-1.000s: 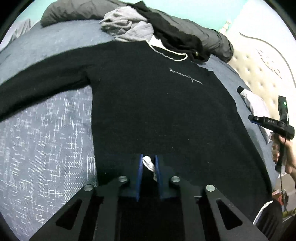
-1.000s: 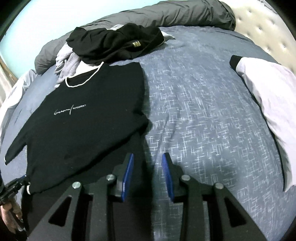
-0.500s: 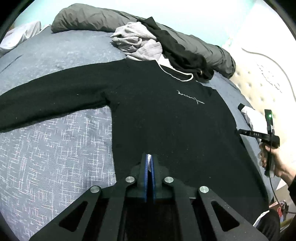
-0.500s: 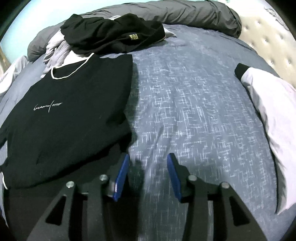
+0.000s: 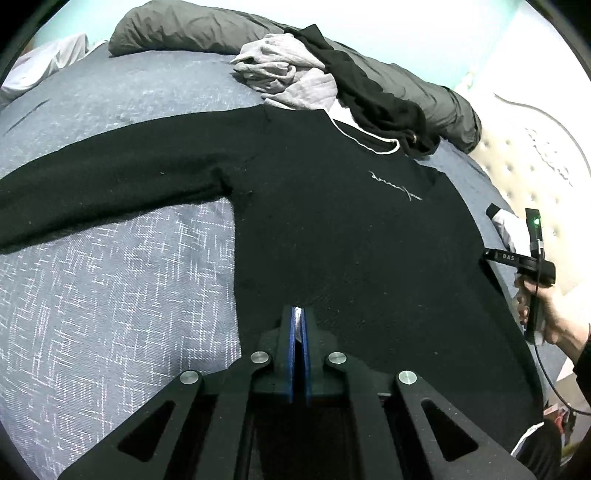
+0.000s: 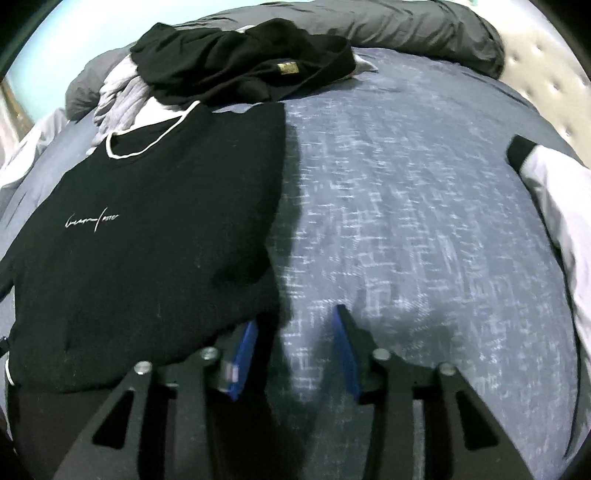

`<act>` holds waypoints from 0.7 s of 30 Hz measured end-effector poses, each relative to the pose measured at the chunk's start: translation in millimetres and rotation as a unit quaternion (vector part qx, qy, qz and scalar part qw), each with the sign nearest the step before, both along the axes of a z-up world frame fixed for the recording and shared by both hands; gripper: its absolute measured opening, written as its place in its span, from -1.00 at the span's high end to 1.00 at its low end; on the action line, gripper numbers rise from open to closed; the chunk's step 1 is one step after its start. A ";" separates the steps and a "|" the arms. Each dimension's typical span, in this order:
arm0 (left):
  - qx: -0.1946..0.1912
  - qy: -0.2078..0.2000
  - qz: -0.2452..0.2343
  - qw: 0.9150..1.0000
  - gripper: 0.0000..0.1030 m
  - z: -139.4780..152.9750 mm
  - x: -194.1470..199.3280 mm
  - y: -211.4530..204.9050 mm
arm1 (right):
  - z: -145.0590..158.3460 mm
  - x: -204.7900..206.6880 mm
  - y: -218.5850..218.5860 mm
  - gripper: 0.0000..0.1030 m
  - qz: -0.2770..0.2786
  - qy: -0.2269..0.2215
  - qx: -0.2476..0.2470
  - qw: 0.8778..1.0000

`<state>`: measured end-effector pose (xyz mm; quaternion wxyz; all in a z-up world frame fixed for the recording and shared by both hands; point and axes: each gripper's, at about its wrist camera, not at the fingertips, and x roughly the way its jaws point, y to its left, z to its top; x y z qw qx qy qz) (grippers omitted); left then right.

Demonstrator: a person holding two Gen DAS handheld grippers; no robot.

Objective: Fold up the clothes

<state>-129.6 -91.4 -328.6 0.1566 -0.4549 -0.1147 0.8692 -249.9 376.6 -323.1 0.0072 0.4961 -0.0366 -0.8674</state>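
A black long-sleeved sweater with a white-trimmed neck lies face up on the blue bedspread, its left sleeve stretched out. My left gripper is shut on the sweater's bottom hem, and a sliver of white trim shows between the pads. In the right wrist view the sweater fills the left half. My right gripper sits low at its lower right corner with the jaws closing. The left finger is at the cloth's edge, and mostly bedspread shows between the pads. A hand holds that gripper at the sweater's right side.
A heap of grey and black clothes lies past the sweater's collar, with a rolled grey duvet behind it. A white garment with a black cuff lies at the right. A tufted headboard bounds the bed's right end.
The left jaws have closed onto the hem with its white trim. The right gripper has come down and closer to the sweater's right edge, its jaws widening and then narrowing.
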 end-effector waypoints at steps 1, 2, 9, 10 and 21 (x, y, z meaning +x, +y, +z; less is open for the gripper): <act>-0.001 0.000 0.000 1.000 0.94 -0.4 -0.3 0.3 | 0.2 -0.2 -2.1 0.63 0.007 0.003 0.002 1.000; 0.000 -0.001 0.000 1.000 0.94 -0.6 -0.7 0.5 | 1.1 0.2 -4.6 0.81 0.013 0.007 0.005 1.000; -0.006 -0.004 -0.005 1.000 0.94 -3.2 -1.8 5.8 | 18.0 3.7 -15.8 0.90 0.033 0.020 0.105 0.994; -0.007 -0.004 -0.008 1.000 0.94 -4.0 -2.1 7.6 | 19.8 4.4 -17.7 0.90 0.039 0.020 0.127 0.991; -0.008 -0.021 -0.014 1.000 0.93 -13.3 -7.4 10.6 | 8.3 8.0 11.7 0.57 0.014 -0.030 0.102 0.994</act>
